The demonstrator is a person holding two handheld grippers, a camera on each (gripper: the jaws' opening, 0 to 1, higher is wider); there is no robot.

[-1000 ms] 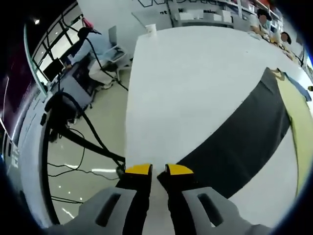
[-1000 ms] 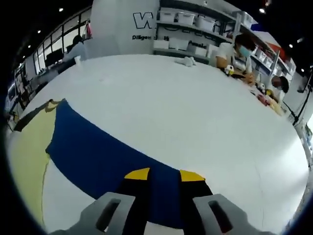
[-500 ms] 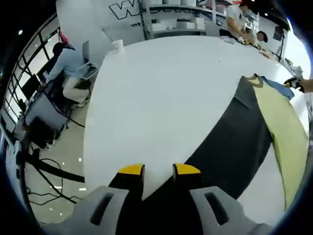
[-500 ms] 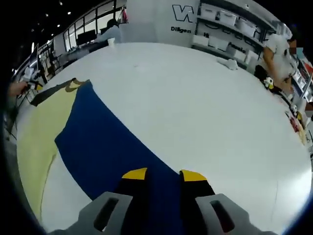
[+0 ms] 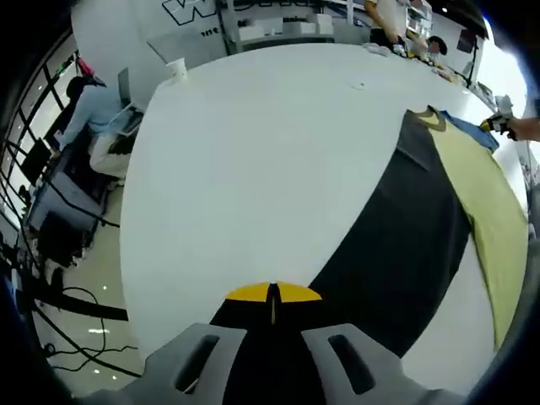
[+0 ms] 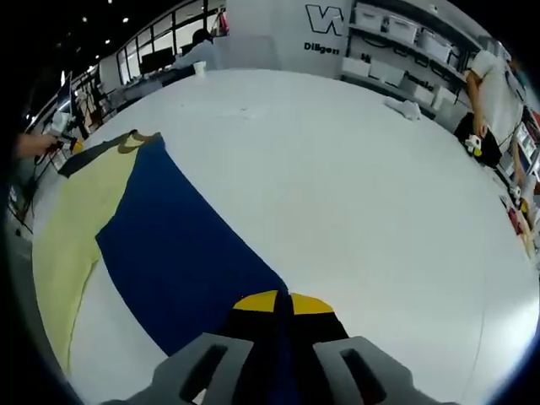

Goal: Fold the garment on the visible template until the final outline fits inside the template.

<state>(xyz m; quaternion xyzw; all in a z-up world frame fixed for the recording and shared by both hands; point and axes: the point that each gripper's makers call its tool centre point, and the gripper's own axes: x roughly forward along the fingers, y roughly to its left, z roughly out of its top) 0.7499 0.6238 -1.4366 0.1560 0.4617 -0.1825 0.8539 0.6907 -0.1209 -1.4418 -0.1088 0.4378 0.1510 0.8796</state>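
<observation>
Both grippers have just closed: the left gripper pinches the garment edge at its tips, and the right gripper likely grips the opposite edge. The cloth stretches ahead across the table, ready for lifting into a fold.

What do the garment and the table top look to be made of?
Garment: soft matte cloth, probably knit; it lies limp and flat in blue, yellow and black panels. Table: smooth white hard surface, likely laminate, with a faint sheen and no visible grain. Both grippers are shut on the garment.
</observation>
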